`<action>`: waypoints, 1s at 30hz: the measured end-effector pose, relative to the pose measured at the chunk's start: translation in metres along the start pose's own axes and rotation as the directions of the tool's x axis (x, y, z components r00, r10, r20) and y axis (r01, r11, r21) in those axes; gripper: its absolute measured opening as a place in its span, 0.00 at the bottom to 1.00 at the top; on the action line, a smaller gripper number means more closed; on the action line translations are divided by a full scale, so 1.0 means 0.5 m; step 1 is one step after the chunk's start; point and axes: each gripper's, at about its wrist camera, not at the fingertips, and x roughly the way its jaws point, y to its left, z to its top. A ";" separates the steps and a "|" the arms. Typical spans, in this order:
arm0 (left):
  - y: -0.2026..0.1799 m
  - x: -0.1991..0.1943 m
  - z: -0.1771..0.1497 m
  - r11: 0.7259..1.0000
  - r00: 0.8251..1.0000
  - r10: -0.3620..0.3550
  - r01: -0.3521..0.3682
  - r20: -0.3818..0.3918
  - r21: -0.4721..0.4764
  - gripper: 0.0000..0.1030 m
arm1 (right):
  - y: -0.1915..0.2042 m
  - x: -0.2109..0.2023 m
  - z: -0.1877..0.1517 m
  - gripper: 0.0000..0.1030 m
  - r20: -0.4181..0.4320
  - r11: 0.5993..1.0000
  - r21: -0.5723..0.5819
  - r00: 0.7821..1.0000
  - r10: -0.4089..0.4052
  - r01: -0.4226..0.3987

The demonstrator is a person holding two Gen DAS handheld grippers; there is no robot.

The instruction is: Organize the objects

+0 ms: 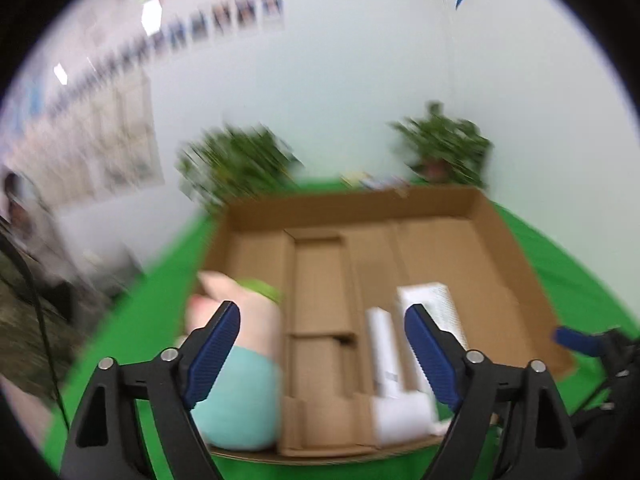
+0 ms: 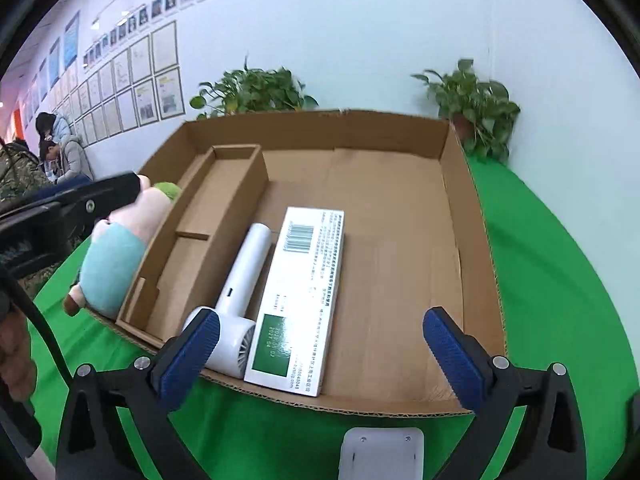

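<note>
- A shallow cardboard tray [image 2: 460, 216] sits on a green cloth [image 2: 560, 300], with two potted plants [image 2: 256, 90] behind it against the white wall.
- Inside the tray, a cardboard divider [image 2: 240, 184] walls off narrow compartments along the left side.
- A white hair dryer [image 2: 244, 276] lies in the wide part, just right of that divider, its head at the tray's near edge and its handle pointing to the back.
- A long white box [image 2: 304, 288] with a barcode and a green patch lies right beside the dryer, touching it along its length.
- A plush toy [image 2: 116, 256], pink with a teal body and a green bit on top, lies in the tray's leftmost strip, against the divider's outer wall.
- The left gripper [image 1: 322, 344] is released, jaws wide apart and empty, hovering over the near edge of the tray; that view is blurred.
- The right gripper [image 2: 322, 350] is likewise spread wide, gripping nothing, with the dryer's head and the box's near end seen between its fingers.
- People sit by the framed papers on the far left wall.
</note>
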 end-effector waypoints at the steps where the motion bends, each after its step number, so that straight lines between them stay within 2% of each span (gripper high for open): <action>1: -0.001 -0.012 0.000 1.000 1.000 0.018 -0.018 0.019 0.006 0.83 | 0.009 0.007 0.007 0.99 0.004 1.000 -0.005 1.000 0.001 -0.001; 5: 0.005 -0.030 -0.004 0.999 0.999 0.030 -0.029 0.014 -0.034 0.83 | 0.013 -0.036 0.011 1.00 0.071 0.998 -0.001 0.996 -0.057 0.057; 8: 0.000 -0.025 -0.013 0.998 0.998 0.067 -0.067 -0.005 -0.020 0.83 | 0.006 -0.069 0.012 1.00 0.083 0.998 0.019 0.995 -0.060 0.058; 16: -0.002 -0.026 -0.039 0.998 0.999 0.040 -0.041 -0.022 -0.052 0.83 | 0.015 -0.046 -0.016 1.00 0.093 0.999 0.016 0.994 -0.052 0.050; 22: -0.005 -0.030 -0.042 0.998 0.999 0.034 -0.034 -0.011 -0.055 0.79 | 0.016 -0.071 -0.019 0.99 0.132 0.998 0.014 0.990 -0.055 0.053; 23: -0.007 -0.032 -0.042 0.998 0.999 0.047 -0.047 -0.003 -0.051 0.62 | 0.014 -0.077 -0.021 0.93 0.140 0.999 0.014 0.989 -0.043 0.042; 24: -0.010 -0.031 -0.043 0.998 0.999 0.055 -0.055 -0.002 -0.043 0.47 | 0.014 -0.081 -0.022 0.81 0.143 0.999 0.015 0.989 -0.031 0.030; 25: -0.012 -0.029 -0.043 0.998 0.998 0.061 -0.061 -0.011 -0.033 0.17 | 0.011 -0.086 -0.025 0.73 0.141 1.000 0.015 0.990 -0.023 0.021; 26: -0.013 -0.025 -0.045 0.998 0.998 0.062 -0.062 -0.024 -0.028 0.05 | 0.012 -0.084 -0.026 0.52 0.133 1.000 0.014 0.991 -0.024 0.022; 27: -0.011 -0.022 -0.046 0.998 0.998 0.047 -0.048 -0.030 -0.036 0.05 | 0.012 -0.083 -0.029 0.31 0.120 1.000 0.009 0.992 -0.028 0.027; 28: -0.010 -0.022 -0.047 0.998 0.999 0.036 -0.037 -0.027 -0.044 0.05 | 0.013 -0.081 -0.030 0.25 0.108 0.999 0.005 0.994 -0.032 0.032; 30: -0.009 -0.025 -0.049 0.998 0.999 0.027 -0.029 -0.022 -0.053 0.05 | 0.016 -0.079 -0.035 0.23 0.091 0.999 -0.004 0.995 -0.032 0.032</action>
